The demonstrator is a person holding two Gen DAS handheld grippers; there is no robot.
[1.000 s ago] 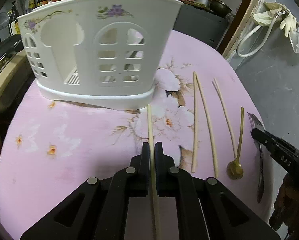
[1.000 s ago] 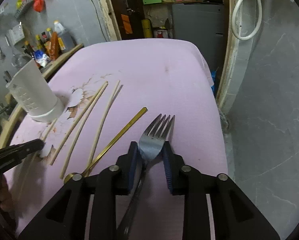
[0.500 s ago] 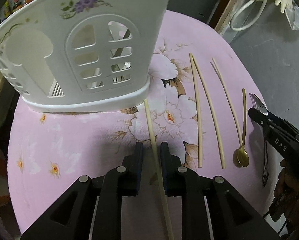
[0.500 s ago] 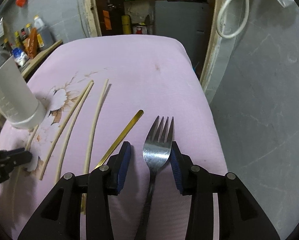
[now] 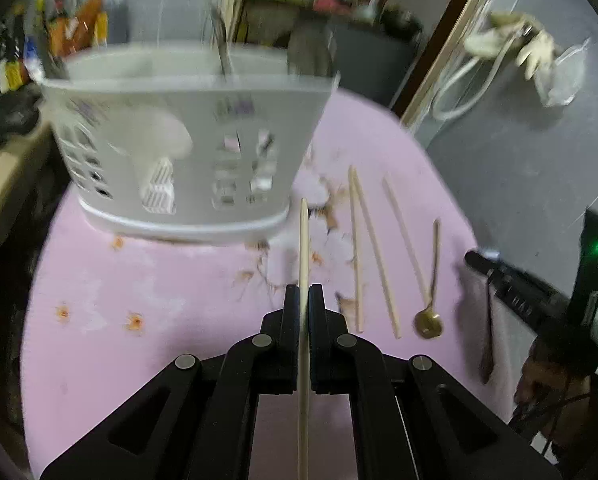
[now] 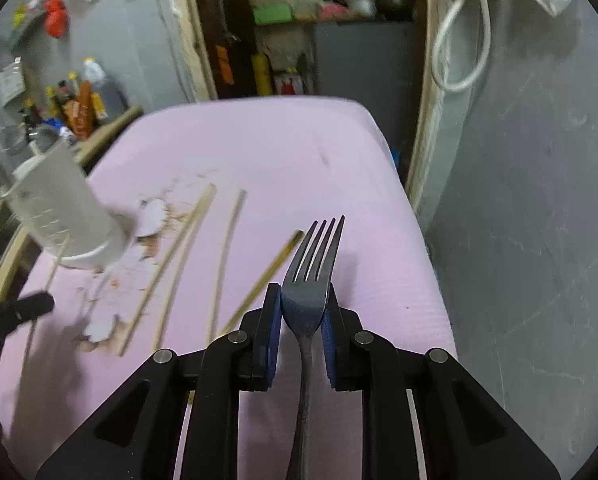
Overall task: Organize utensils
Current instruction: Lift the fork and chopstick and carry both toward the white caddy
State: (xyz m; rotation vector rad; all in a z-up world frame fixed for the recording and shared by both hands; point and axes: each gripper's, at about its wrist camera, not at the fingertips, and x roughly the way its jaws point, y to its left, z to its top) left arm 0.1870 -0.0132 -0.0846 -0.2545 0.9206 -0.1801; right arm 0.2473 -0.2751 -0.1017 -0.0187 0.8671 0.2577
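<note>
Pink floral cloth covers bench (image 5: 139, 280); cluttered shelves behind.

Left hand-held gripper (image 5: 303, 300): pinching chopstick (image 5: 303, 240) mid-length, tip toward 12 o'clock, near base of white caddy (image 5: 187, 128).

Right hand-held gripper (image 6: 299, 316): pressed onto fork (image 6: 311, 280) at neck, tines toward 12 o'clock.

Three chopsticks (image 5: 373, 248) and gold spoon (image 5: 429, 322) lie on cloth at 2 o'clock of left gripper.

Judgement: chopstick light, stiff, smooth, likely to pivot; central hold suits. Fork heavier, slick metal; neck hold appears sound.
</note>
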